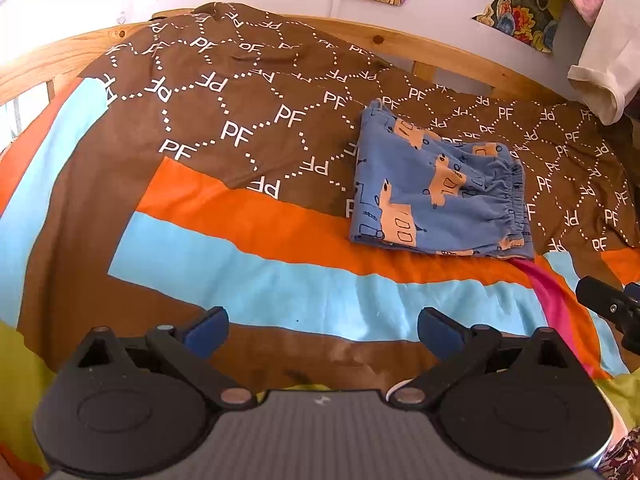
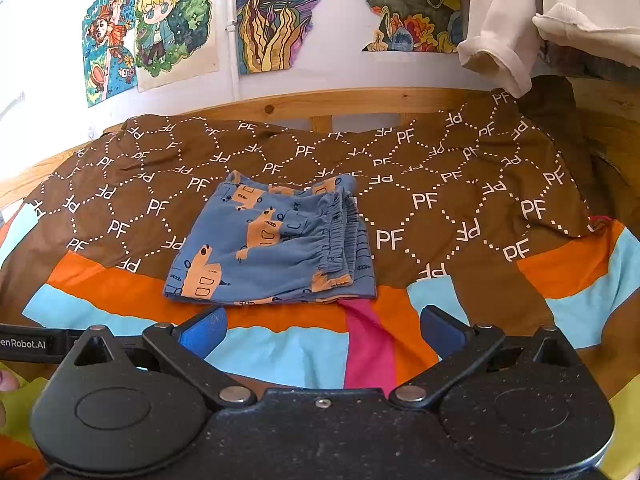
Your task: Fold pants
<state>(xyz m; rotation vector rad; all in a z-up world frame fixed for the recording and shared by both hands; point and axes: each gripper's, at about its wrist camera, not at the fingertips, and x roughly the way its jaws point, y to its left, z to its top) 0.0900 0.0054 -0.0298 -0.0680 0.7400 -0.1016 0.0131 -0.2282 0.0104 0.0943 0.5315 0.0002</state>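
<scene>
Both claws, the left claw (image 1: 322,330) and right claw (image 2: 322,330), gape empty short of the folded pants (image 2: 272,246), which lie nearer the right claw, waistband rightward.

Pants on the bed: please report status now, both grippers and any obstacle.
Left gripper open, empty. Right gripper open, empty. Blue pants folded in a compact stack on the patterned bedspread, untouched. Nothing on or against them.
</scene>
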